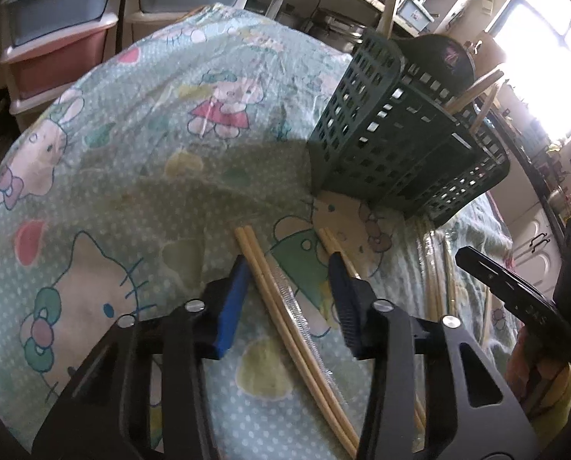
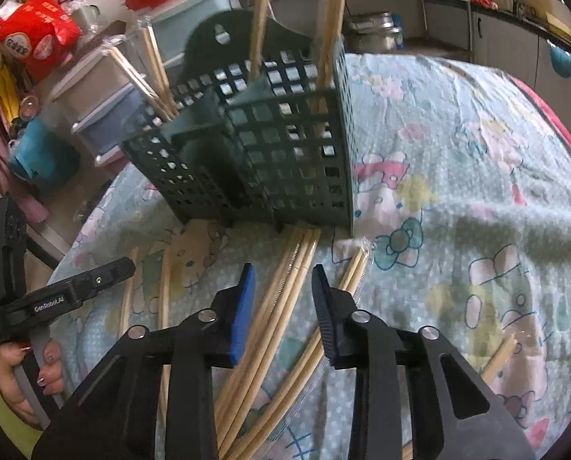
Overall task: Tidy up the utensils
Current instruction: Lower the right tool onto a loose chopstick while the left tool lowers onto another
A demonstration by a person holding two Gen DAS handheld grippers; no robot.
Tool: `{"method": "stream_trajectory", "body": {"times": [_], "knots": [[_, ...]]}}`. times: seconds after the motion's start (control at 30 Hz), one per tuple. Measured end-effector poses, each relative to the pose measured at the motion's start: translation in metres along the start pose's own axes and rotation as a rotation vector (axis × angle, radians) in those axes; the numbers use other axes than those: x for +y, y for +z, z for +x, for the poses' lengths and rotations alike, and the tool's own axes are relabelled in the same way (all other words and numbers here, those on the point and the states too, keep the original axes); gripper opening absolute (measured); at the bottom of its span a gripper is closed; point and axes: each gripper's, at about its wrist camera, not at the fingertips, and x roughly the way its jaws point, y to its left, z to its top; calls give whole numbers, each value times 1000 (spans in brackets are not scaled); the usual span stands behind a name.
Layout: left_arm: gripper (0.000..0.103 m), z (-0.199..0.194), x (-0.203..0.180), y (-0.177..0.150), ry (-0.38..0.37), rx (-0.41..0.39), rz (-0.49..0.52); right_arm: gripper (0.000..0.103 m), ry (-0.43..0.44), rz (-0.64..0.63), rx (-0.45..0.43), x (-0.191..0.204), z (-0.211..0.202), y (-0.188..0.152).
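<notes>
Left gripper jaws wide, straddling chopstick pair flat on cartoon tablecloth. Right gripper also gaping over wrapped chopsticks. Green slotted caddy just beyond, few chopsticks already inside.

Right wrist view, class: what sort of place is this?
Probably a lived-in home kitchen or dining corner: a cartoon tablecloth, stacked plastic drawers, and chopsticks by a green utensil basket.

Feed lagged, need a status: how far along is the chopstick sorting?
Partway. Several chopsticks already stand in the green basket. Nothing is in hand: the left hand-held gripper and right hand-held gripper are both open over loose chopstick pairs on the tablecloth, which remain to load.
</notes>
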Motion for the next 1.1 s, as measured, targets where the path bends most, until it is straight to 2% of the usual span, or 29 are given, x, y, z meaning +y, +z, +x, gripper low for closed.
{"method": "stream_trajectory", "body": {"times": [0.33,0.67,0.73,0.93,1.1], "knots": [[34,10,4,3,29,14,-1,25,-6,60,63,-13,32,4],[35,21,2,16,52,10,4,22,-11,35,60,-15,40,8],[35,23,2,19,58,8,10,15,-37,30,66,-15,39,5],[35,26,0,22,72,3,24,11,-11,57,59,-18,37,1],[33,29,-2,26,87,3,37,8,52,119,41,-32,29,1]]}}
